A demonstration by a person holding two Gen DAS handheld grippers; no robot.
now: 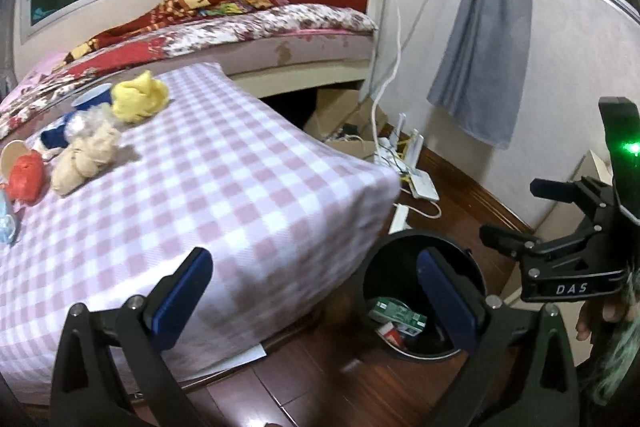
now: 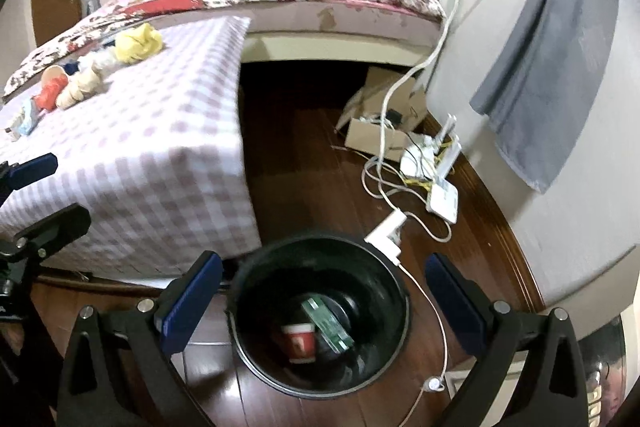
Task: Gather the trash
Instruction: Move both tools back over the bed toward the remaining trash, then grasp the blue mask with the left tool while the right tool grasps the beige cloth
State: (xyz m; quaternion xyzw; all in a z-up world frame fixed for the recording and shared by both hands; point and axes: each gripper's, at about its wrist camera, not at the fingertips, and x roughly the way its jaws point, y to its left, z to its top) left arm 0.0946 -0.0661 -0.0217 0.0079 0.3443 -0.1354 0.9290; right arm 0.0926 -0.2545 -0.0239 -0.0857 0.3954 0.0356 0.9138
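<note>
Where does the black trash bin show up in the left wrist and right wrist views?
Left wrist: black trash bin at lower right, on the floor beside the checked table, partly behind the gripper's right finger.
Right wrist: bin at bottom centre, between the open fingers.
Shared landmark: the green carton inside the bin.
</note>
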